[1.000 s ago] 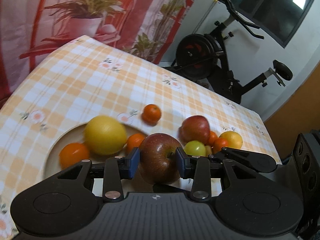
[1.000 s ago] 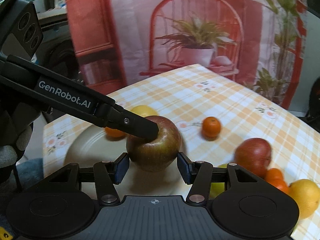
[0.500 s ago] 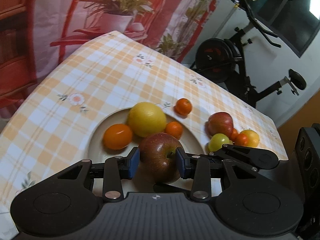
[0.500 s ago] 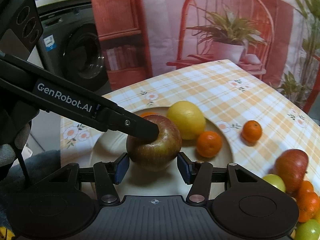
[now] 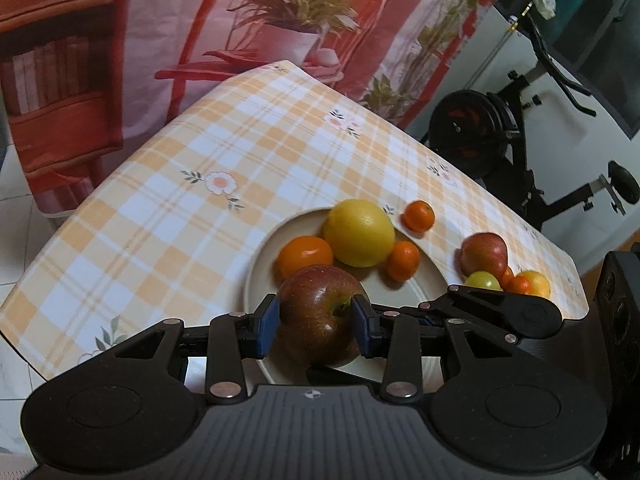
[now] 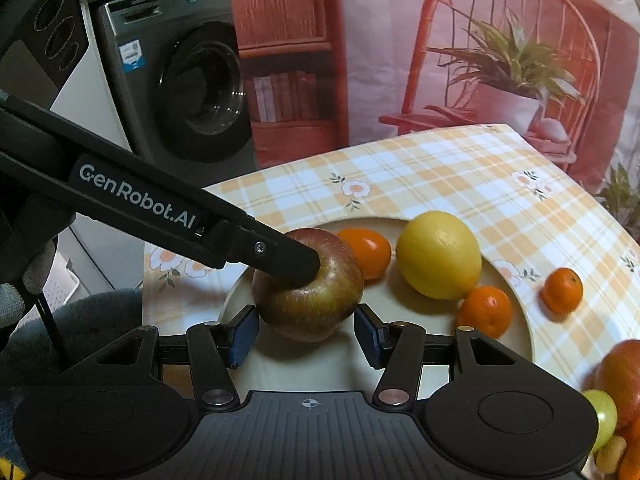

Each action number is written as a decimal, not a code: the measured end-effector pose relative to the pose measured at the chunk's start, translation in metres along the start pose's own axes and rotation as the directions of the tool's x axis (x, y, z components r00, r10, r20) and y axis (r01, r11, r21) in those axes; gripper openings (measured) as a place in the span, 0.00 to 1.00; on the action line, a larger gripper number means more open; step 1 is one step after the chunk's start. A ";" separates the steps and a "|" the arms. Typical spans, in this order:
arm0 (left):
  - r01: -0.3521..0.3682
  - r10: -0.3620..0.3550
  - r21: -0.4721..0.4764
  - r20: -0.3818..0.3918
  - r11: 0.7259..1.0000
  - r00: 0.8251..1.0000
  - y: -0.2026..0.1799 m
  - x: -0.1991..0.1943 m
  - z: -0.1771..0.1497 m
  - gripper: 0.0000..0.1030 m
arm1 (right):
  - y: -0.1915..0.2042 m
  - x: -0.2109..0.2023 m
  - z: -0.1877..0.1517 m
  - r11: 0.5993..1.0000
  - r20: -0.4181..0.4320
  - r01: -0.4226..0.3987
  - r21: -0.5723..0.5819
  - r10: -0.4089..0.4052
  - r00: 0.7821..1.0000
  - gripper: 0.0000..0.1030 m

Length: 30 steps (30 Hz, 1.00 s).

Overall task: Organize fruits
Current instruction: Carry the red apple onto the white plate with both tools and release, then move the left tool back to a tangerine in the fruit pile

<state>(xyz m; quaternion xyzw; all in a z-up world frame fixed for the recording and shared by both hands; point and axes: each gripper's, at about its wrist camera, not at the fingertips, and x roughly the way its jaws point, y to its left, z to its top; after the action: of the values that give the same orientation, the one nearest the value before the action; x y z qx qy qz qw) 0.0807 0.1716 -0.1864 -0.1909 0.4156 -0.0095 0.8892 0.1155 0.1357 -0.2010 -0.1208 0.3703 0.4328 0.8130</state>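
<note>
My left gripper (image 5: 316,330) is shut on a red-green apple (image 5: 320,314) and holds it over the near part of a beige plate (image 5: 256,280). The plate holds a big yellow citrus (image 5: 358,232), an orange (image 5: 306,256) and a small mandarin (image 5: 403,260). In the right wrist view my right gripper (image 6: 306,336) is open, its pads on either side of the same apple (image 6: 310,300) without touching it. The left gripper's finger (image 6: 280,256) presses the apple's top there.
A loose mandarin (image 5: 418,215) lies on the checked tablecloth (image 5: 240,140) beside the plate. A second red apple (image 5: 483,254), a green fruit (image 5: 482,281) and small oranges (image 5: 528,284) cluster near the right table edge. An exercise bike (image 5: 520,120) stands beyond the table.
Both grippers have moved left together with the apple. The apple now hangs over the plate's near side instead of beside the loose fruit pile.
</note>
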 end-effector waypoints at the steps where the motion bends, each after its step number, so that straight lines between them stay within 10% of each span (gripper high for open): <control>1: -0.003 0.003 -0.004 0.003 1.000 1.000 0.001 0.000 0.000 0.40 | 0.001 0.001 0.001 1.000 0.000 -0.001 -0.004 0.001 1.000 0.48; 17: -0.052 0.052 0.002 0.036 0.999 0.998 0.002 -0.001 0.001 0.43 | 0.005 0.003 0.005 0.999 -0.002 0.009 -0.032 -0.009 1.000 0.48; 30: -0.104 0.103 0.018 0.054 0.994 0.993 -0.004 -0.004 -0.001 0.45 | -0.031 -0.052 -0.025 0.981 0.114 0.110 0.158 -0.129 0.985 0.48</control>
<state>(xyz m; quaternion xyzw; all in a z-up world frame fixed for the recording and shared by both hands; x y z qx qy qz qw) 0.0784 0.1684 -0.1828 -0.1599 0.4009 0.0375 0.9012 0.1095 0.0719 -0.1857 -0.0538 0.3432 0.3605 0.8657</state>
